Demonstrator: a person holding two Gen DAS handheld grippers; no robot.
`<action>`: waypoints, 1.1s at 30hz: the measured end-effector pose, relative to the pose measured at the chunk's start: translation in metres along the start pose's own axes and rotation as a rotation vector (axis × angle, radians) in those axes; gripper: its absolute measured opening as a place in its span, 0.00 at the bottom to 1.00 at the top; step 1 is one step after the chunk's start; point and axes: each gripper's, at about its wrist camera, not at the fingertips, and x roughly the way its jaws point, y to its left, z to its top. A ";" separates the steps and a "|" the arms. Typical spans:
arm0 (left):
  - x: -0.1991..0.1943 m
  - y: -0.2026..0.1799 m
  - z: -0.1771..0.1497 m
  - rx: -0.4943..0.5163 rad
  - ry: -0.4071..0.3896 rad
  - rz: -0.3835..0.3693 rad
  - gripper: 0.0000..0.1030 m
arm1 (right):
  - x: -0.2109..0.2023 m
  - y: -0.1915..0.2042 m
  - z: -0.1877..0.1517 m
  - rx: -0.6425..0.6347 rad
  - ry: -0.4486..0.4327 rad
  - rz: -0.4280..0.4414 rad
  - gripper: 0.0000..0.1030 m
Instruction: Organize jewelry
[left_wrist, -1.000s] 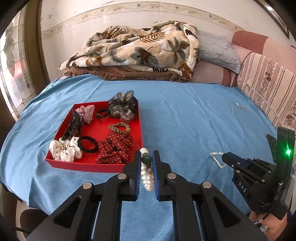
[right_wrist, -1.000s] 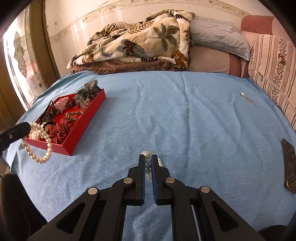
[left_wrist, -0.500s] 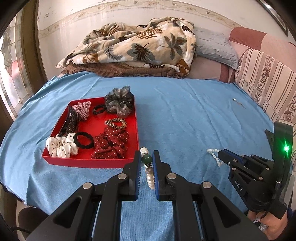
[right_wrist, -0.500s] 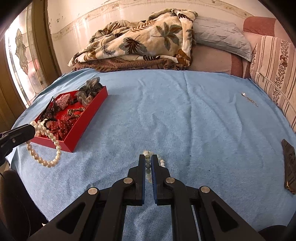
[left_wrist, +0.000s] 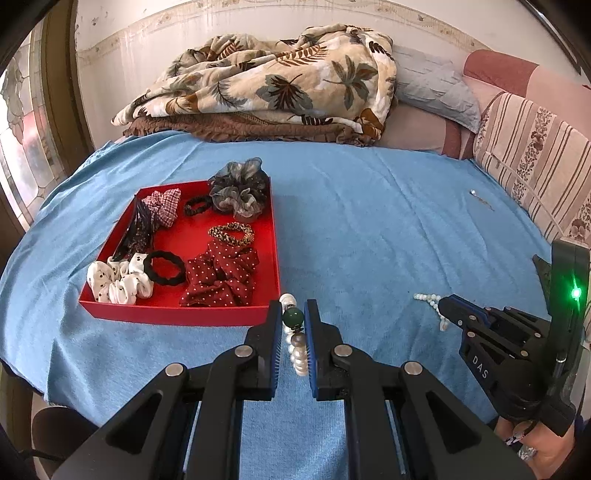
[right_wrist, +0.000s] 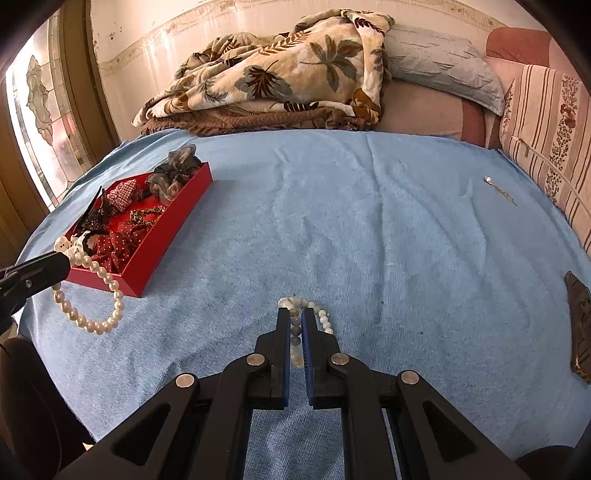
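Left claw (left_wrist: 293, 325) is pinching the pearl necklace (right_wrist: 88, 295) for the red tray (left_wrist: 177, 314) at ten o'clock; right claw (right_wrist: 295, 332) is gripping a small bead strand (right_wrist: 321, 314).

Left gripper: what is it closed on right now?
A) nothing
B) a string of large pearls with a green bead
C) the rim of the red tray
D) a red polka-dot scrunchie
B: the left gripper pinches a pearl string by its green bead, and the loop hangs just in front of the red tray.
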 end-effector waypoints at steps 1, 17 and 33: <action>0.001 0.000 0.000 0.000 0.003 0.000 0.11 | 0.000 0.000 0.000 -0.002 0.001 0.000 0.07; 0.011 0.007 -0.003 -0.033 0.043 0.006 0.11 | 0.006 0.004 -0.004 -0.010 0.024 -0.003 0.07; 0.016 0.008 -0.007 -0.036 0.058 0.002 0.11 | 0.012 0.004 -0.006 -0.004 0.043 -0.003 0.07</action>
